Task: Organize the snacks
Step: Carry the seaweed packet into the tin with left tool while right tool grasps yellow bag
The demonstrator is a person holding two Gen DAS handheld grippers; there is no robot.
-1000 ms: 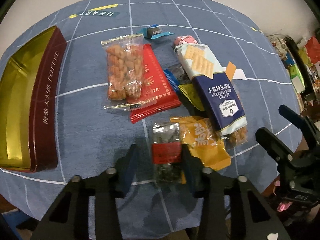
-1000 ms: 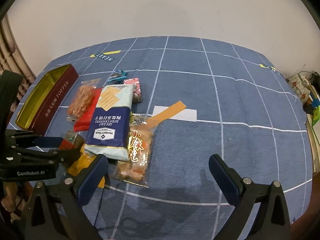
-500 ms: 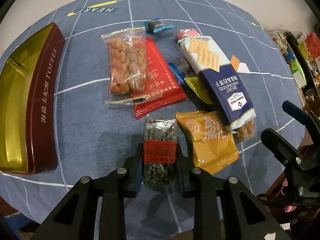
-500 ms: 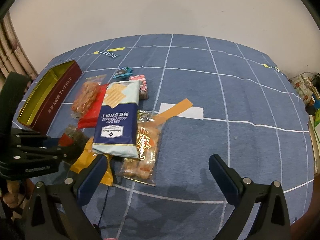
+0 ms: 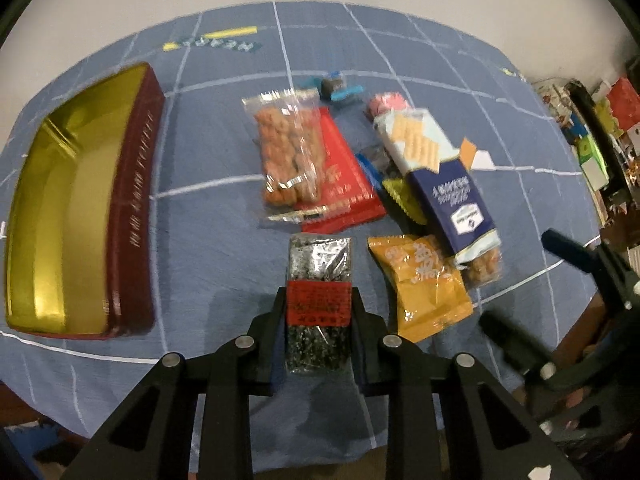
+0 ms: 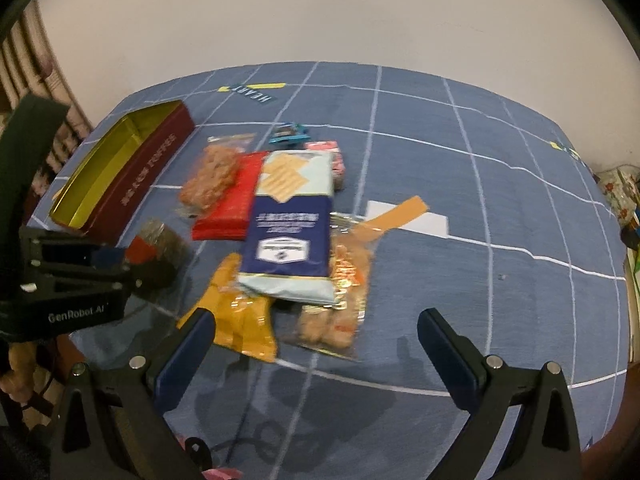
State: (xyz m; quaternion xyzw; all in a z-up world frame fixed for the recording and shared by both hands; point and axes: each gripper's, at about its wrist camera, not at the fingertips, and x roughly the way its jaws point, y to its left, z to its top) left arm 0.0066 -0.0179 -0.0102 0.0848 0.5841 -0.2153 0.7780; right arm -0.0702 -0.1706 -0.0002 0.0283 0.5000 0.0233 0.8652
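1. Right now the left gripper is clamped on the dark seaweed packet, pads pressing at its red label.
2. Packet looks lifted just clear of the blue tablecloth, beside the orange pouch.
3. Right gripper hangs with jaws wide and nothing between them, near the cracker pack and the pile.
4. Step in hand, by my read: carrying one snack to the open tin, well off to the left.
5. Next calls for swinging left over the tin's rim, lowering, then releasing inside.

Dark red-banded snack packet clamped, lifted off tablecloth.
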